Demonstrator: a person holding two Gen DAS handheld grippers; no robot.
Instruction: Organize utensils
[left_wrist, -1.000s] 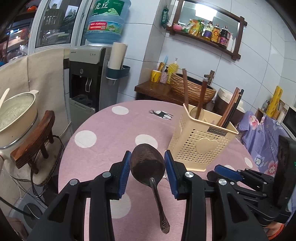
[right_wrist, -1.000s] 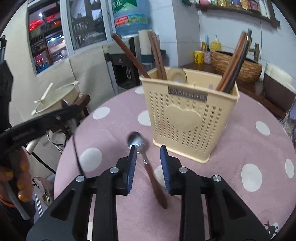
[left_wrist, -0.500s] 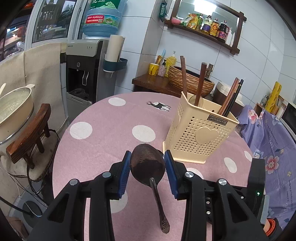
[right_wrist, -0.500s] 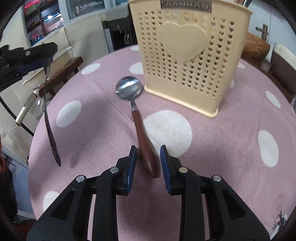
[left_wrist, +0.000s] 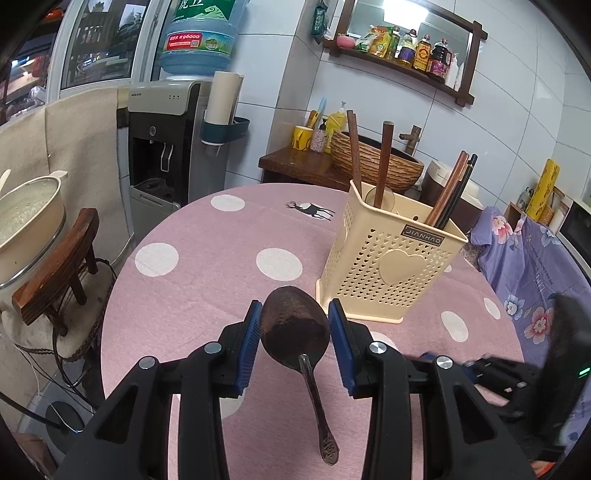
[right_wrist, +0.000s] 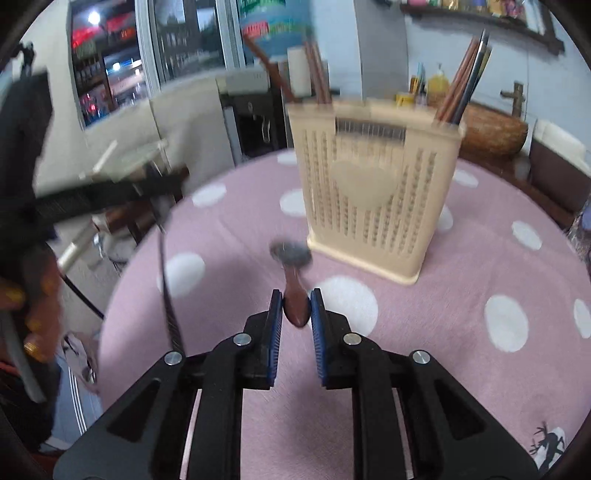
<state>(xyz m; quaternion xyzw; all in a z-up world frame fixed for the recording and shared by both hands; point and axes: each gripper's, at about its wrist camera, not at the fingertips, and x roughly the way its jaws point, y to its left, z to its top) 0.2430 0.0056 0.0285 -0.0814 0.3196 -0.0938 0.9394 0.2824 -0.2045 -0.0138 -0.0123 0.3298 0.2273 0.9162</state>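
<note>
My left gripper (left_wrist: 295, 314) is shut on the bowl of a dark metal spoon (left_wrist: 295, 328), whose handle hangs down toward the camera above the pink dotted table (left_wrist: 207, 280). A cream perforated utensil holder (left_wrist: 391, 266) stands just beyond, with wooden-handled utensils and chopsticks in it. In the right wrist view my right gripper (right_wrist: 295, 299) has its jaws closing on the end of a brown-handled spoon (right_wrist: 293, 310). The pads touch the handle, and its steel bowl points at the holder (right_wrist: 373, 192). The picture is blurred. The left gripper's arm (right_wrist: 92, 195) shows at the left.
A wooden stool (left_wrist: 55, 266) with a pot stands off the table's left edge, and a water dispenser (left_wrist: 166, 140) behind it. A counter with a woven basket (left_wrist: 376, 162) lies beyond the holder. Floral cloth (left_wrist: 535, 266) drapes at the right. A person's hand (right_wrist: 40, 295) holds the left tool.
My right gripper dipped low over the brown-handled spoon on the table, narrowed its jaws onto the handle's end and drew back up. The left gripper kept still with the dark spoon.
</note>
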